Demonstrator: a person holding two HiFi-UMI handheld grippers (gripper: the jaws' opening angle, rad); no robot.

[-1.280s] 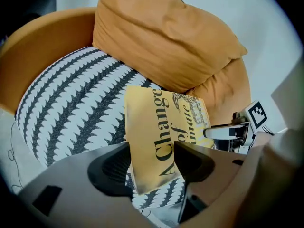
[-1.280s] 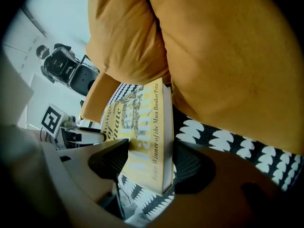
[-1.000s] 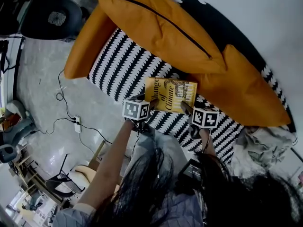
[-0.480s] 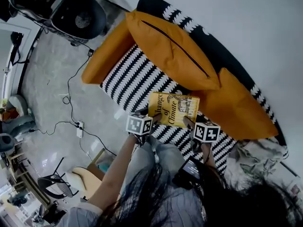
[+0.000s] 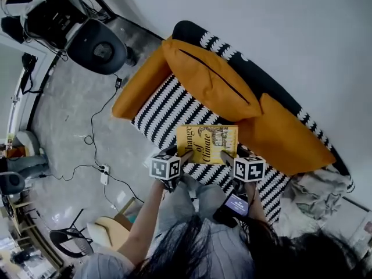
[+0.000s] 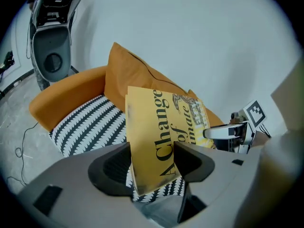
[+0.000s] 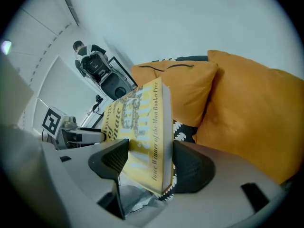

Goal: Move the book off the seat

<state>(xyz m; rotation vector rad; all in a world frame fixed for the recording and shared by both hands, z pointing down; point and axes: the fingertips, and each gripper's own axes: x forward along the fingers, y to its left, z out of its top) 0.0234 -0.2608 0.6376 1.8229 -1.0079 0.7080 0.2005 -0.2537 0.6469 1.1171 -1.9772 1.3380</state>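
A yellow book (image 5: 206, 144) titled "A Change of Climate" hangs tilted over the front part of the black-and-white patterned seat (image 5: 168, 106). My left gripper (image 5: 185, 156) is shut on its left edge; in the left gripper view the book (image 6: 161, 132) stands between both pads of the left gripper (image 6: 152, 163). My right gripper (image 5: 228, 157) is shut on the book's right edge. In the right gripper view the book's spine side (image 7: 142, 127) sits between the pads of the right gripper (image 7: 149, 163). Each gripper view shows the other gripper across the book.
Two big orange cushions (image 5: 212, 80) (image 5: 285, 138) lean on the sofa back, and an orange bolster (image 5: 142, 89) lies at the left end. A black round-based machine (image 5: 99, 48) stands on the grey floor, with cables (image 5: 99, 150) and a power strip (image 5: 104, 176). A crumpled cloth (image 5: 317, 193) lies at the right.
The head view has pulled back and swung, so more wall and floor show. Both grippers kept hold of the book, which has come away from the cushions toward the seat's front edge.
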